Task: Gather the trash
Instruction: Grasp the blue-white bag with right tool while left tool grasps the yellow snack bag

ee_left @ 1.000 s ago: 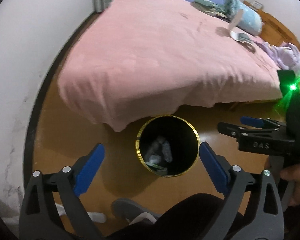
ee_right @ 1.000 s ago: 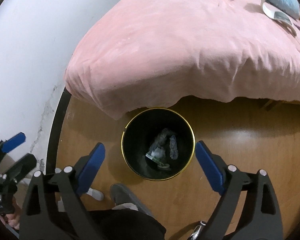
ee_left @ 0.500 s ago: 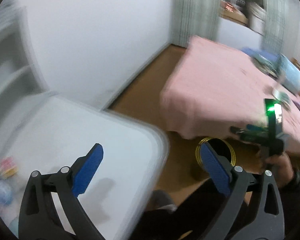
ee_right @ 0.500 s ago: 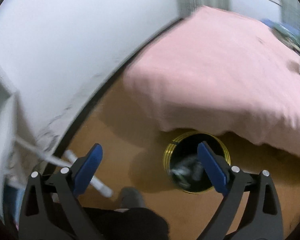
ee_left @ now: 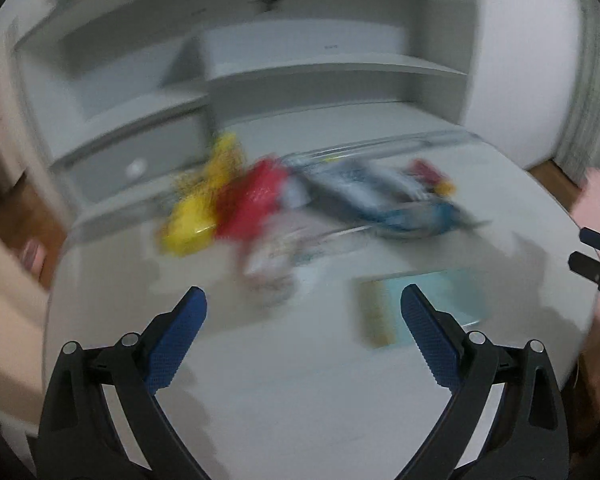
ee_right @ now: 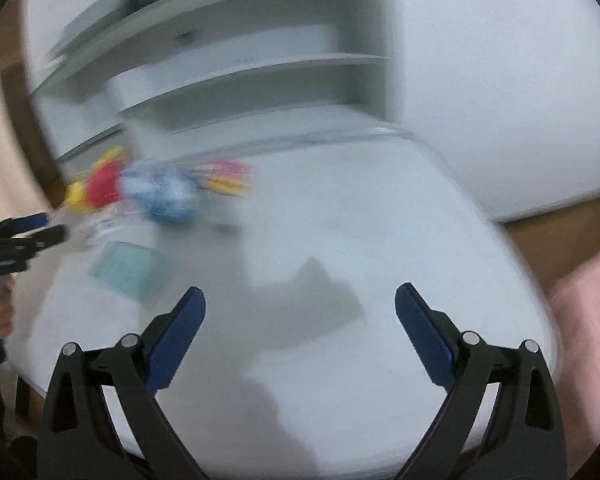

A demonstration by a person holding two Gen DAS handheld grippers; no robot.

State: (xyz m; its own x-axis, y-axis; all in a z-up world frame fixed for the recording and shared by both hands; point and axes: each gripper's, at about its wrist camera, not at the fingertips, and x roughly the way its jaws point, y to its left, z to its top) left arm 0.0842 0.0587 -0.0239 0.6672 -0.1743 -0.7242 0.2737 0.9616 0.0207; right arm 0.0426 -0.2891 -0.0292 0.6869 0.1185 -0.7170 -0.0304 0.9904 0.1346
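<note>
Hovering with jaws spread and empty, the left hand-held gripper (ee_left: pixel 302 320) and right hand-held gripper (ee_right: pixel 300 316) face the white counter (ee_left: pixel 300 380); blurred trash (ee_left: pixel 260 196) lies heaped mid-frame, probably awaiting the next pickup.

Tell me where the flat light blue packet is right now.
The light blue packet lies flat on the white table, nearer than the blurred wrapper pile, just ahead of the left gripper.

No readable text in either wrist view; motion blur wiped it out. The wrappers (ee_left: pixel 260 200) piled on the bench (ee_left: pixel 300 380) showed only smeared colour, no legible brand or number. The teal packet (ee_left: pixel 424 304) had no readable print either.
</note>
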